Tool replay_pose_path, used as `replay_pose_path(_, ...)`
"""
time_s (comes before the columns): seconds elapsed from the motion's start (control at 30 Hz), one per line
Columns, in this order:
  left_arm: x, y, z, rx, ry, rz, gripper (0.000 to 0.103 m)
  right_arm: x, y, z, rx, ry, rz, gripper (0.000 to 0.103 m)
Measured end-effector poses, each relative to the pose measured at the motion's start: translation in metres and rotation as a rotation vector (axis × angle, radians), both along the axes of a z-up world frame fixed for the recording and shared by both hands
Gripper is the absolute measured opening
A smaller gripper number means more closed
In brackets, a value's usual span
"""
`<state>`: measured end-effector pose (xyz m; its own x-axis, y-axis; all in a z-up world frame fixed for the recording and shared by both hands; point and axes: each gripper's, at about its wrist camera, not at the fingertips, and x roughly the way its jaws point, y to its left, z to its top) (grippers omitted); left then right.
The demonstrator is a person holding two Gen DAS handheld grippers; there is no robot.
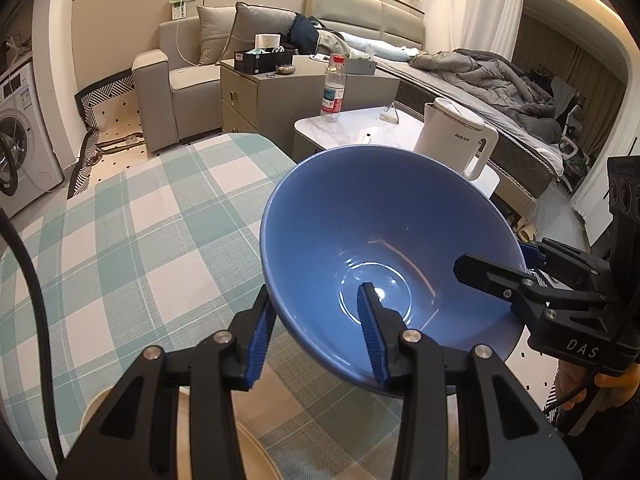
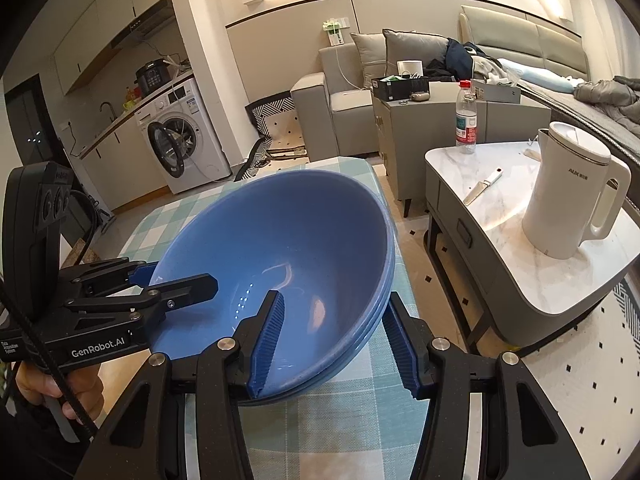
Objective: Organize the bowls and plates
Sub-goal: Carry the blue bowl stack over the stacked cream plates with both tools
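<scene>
My counter (image 1: 132, 216), covered in a green-and-white checked cloth, is standing in a studio room. Beyond it are sitting one marble side table (image 2: 500, 200) carrying one white kettle (image 2: 568, 196) and one water bottle (image 2: 466, 118), one grey sofa (image 1: 176, 80) and one washing machine (image 2: 180, 136). I am holding three stacked blue bowls (image 2: 288, 240) tilted above the counter: my left hand-held gripper (image 1: 316, 328) and right hand-held gripper (image 2: 336, 340) are each straddling the rim, partly closed.

Grey sofa (image 2: 340, 92), washing machine (image 2: 180, 136), marble side table (image 2: 500, 200), unmade bed (image 1: 480, 80), white curtains (image 1: 472, 4), warm ceiling light
</scene>
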<state>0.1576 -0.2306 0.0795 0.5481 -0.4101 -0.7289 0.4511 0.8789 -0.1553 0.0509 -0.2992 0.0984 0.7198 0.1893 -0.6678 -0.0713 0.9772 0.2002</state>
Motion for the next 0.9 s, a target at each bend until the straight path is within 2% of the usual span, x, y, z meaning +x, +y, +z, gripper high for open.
replay_pose_path(0.9, -0.034, 0.048, 0.009, -0.025, -0.048, 0.076, 0.04, -0.015, 0.038, 0.015, -0.022, -0.036, 0.079, 0.053)
